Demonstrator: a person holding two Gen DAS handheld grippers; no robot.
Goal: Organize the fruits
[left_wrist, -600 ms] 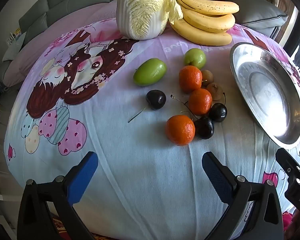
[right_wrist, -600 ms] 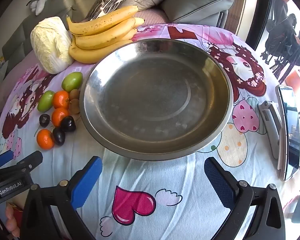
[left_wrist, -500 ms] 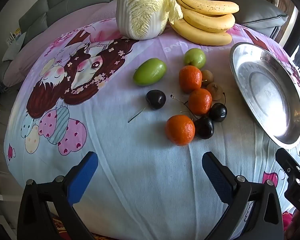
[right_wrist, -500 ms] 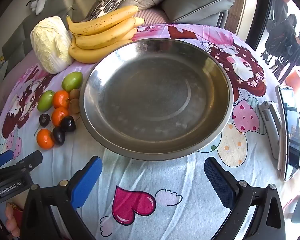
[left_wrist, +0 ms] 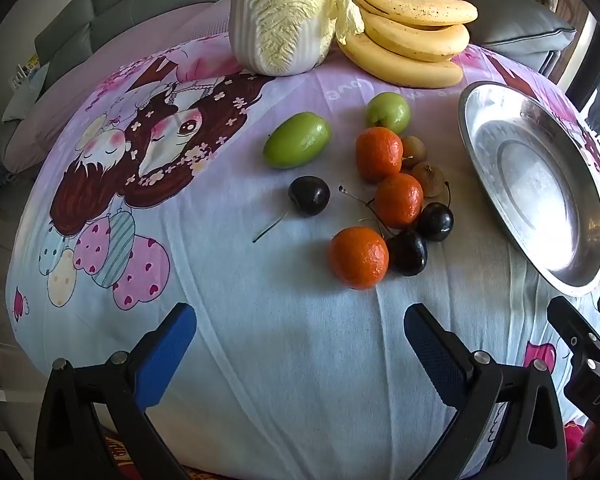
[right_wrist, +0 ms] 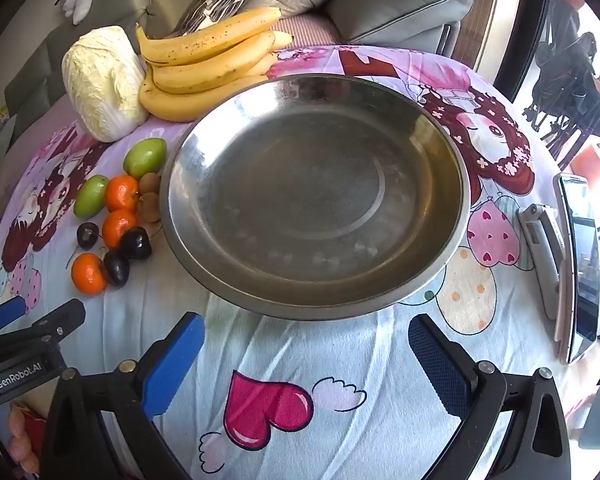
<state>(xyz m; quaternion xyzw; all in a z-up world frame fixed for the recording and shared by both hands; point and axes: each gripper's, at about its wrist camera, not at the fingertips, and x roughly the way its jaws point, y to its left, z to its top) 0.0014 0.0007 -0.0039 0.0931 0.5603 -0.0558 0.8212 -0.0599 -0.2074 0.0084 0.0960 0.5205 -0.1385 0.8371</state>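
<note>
While nothing has yet gone into the bowl, the scene reads as follows.

Left gripper [left_wrist: 300, 344]: jaws spread wide with nothing between them, hovering over bare cloth at the bottom of the left wrist view, angled down toward the fruit, probably readied to take the first piece.

Right gripper [right_wrist: 306, 344]: also wide open and empty, low in the right wrist view, facing the near rim of the bowl rather than any fruit.

Steel bowl [right_wrist: 452, 160]: empty, filling the centre of the right wrist view; it seems set out as the place to collect the fruit.

Small fruit: a loose cluster just left of the bowl. Nearest orange [left_wrist: 358, 258] sits at centre frame in the left wrist view, touching a dark cherry [left_wrist: 407, 251]; two more oranges [left_wrist: 399, 200] and brown fruits lie behind it.

Lone cherry [left_wrist: 309, 195]: apart from the cluster, to its left, stem trailing toward lower left.

Green fruits [left_wrist: 297, 140]: two, above the cluster, apart from each other.

Bananas [left_wrist: 412, 36]: top of frame, leaning against the cabbage [left_wrist: 284, 16].

Cloth [left_wrist: 260, 380]: printed cartoon cover, soft and creased, so round fruit may roll when nudged.

Phone [right_wrist: 580, 260]: right edge of the right wrist view, on a stand, clear of the work.

Stage: start; the nearest orange looks the easiest first pick.
</note>
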